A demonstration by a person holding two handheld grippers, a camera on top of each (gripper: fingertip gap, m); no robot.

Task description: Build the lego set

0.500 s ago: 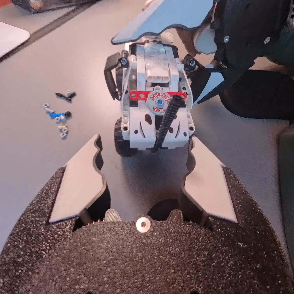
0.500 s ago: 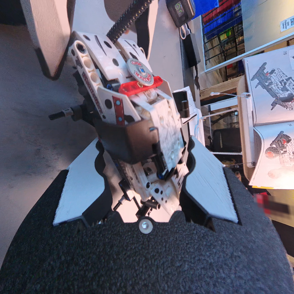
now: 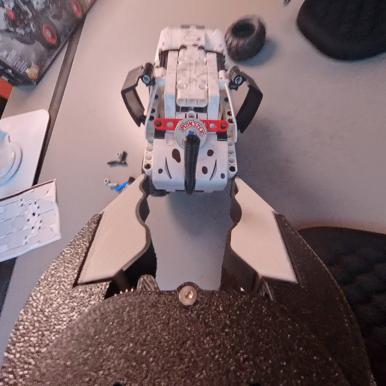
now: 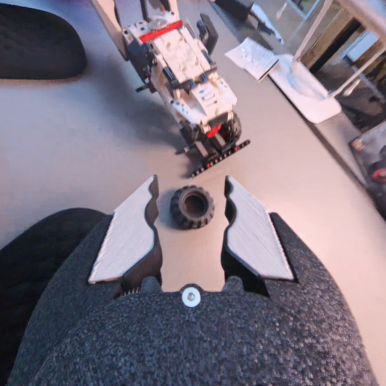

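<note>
Wheel fitting is, in our judgement, the step in hand. We are finding the white spotted brick-built truck with black side flaps and a red beam (image 3: 189, 133) standing on the grey desk (image 3: 302, 167), well in from its edges. The left gripper (image 3: 189, 186) is hovering at the truck's rear end with both tongs spread wide, flanking the rear corners, and we cannot tell whether they are touching; it is holding nothing. The right gripper (image 4: 191, 183) is likewise gaping wide and empty, its tongs framing the loose black knobbly rubber tyre (image 4: 192, 207), which is lying on its side on the desk just off the truck's front bumper, touching neither finger. Small loose pins and connectors (image 3: 119, 171) are lying on the desk beside the left gripper's tip, and a white printed sheet (image 3: 27, 219) is hanging over the desk's left edge. We are seeing a bare axle stub on one side of the truck. We are judging that the next move calls for lowering the right tongs around the tyre, closing across its tread, then lining its hub up with that axle while the left gripper steadies the body.
</note>
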